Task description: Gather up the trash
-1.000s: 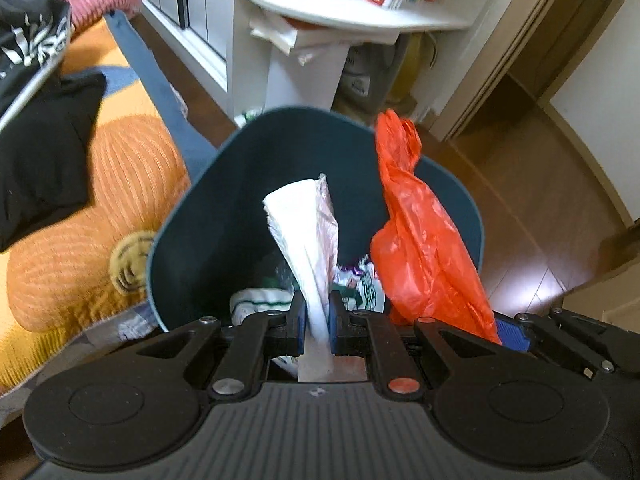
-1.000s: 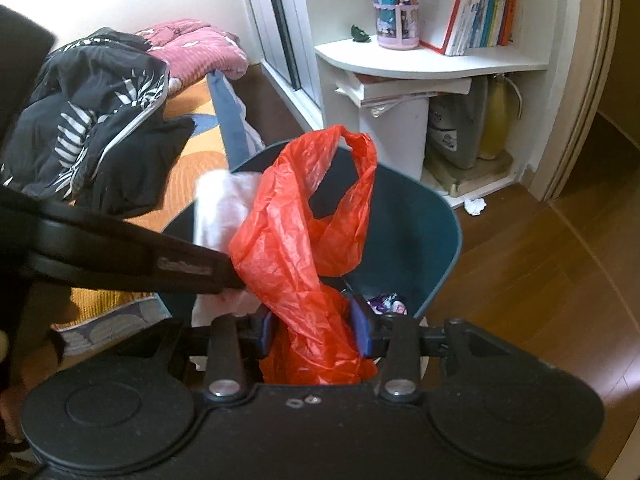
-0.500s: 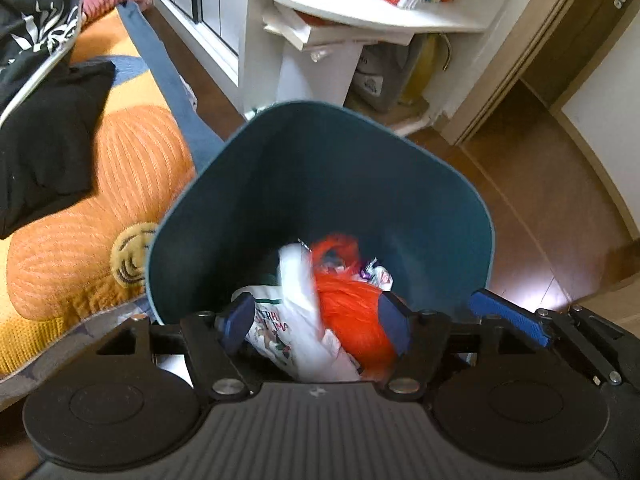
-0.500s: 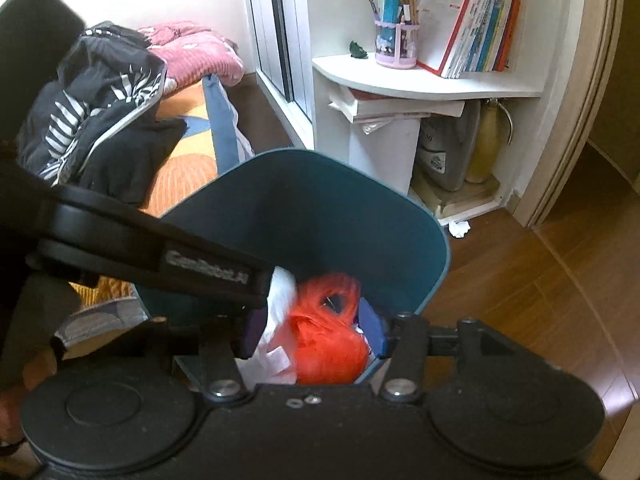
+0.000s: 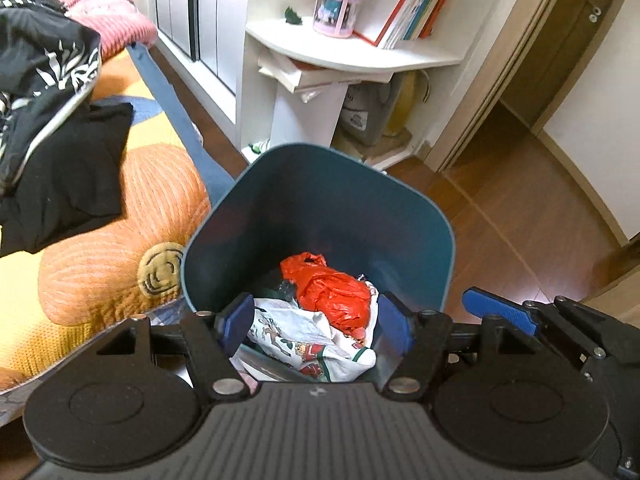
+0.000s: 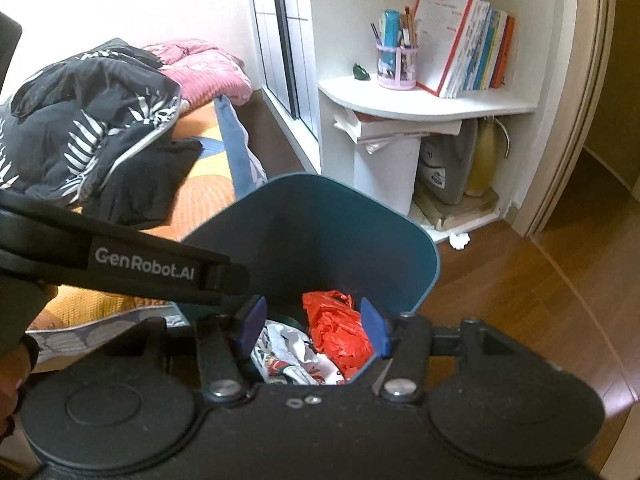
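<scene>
My left gripper [image 5: 316, 326] and right gripper [image 6: 312, 326] both hang over the bin [image 5: 440, 224] with their pads spread wide and nothing between them; the right pair has just been opening. Below lie the printed white bag [image 5: 304, 340] and, at one o'clock from it, the red bag [image 5: 332, 292], both inside. To finish well I should lift straight up, clear of the rim, so no loose plastic snags a pad. At ten o'clock the other tool's arm reads "GenRobot.AI". Farther, at two o'clock, a crumpled paper [image 6: 459, 240] sits on the floor, probably next.
</scene>
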`<state>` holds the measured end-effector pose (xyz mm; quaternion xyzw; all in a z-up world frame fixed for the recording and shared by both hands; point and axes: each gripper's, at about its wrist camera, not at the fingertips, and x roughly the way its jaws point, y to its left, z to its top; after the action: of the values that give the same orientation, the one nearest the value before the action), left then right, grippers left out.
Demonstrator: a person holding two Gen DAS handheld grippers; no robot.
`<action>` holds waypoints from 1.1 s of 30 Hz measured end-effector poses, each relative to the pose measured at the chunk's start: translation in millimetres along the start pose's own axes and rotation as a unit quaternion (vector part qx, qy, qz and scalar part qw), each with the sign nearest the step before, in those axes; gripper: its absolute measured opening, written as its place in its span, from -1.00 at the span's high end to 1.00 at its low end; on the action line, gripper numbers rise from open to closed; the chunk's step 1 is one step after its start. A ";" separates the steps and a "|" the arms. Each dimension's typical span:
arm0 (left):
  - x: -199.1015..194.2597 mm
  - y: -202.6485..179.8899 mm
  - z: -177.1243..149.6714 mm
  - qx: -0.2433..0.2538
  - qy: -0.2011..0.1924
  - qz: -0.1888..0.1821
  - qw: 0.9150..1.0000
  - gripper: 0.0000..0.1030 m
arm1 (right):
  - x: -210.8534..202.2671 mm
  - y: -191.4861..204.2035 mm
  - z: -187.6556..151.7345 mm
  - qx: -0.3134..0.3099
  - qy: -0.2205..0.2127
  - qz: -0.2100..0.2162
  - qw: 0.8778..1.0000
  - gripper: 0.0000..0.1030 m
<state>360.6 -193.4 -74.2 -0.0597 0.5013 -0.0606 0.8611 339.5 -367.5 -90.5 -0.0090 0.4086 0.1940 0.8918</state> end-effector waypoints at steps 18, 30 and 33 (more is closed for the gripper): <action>-102.4 -5.9 -45.5 0.013 -0.079 -0.023 0.997 -0.57 | -94.0 26.3 -8.3 -0.026 -0.060 0.027 0.997 -0.03; -163.3 -5.1 -85.1 0.022 -0.152 -0.030 0.988 -0.80 | -153.8 37.6 -33.0 -0.039 -0.137 0.060 0.988 -0.03; -174.4 -2.5 -93.7 0.022 -0.171 -0.034 0.984 -0.98 | -163.0 38.2 -39.0 -0.044 -0.155 0.061 0.985 -0.03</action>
<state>193.4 -171.2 29.6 -0.0671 0.3432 -0.0898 0.9326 201.5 -394.2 8.4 0.0066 0.2563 0.2646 0.9296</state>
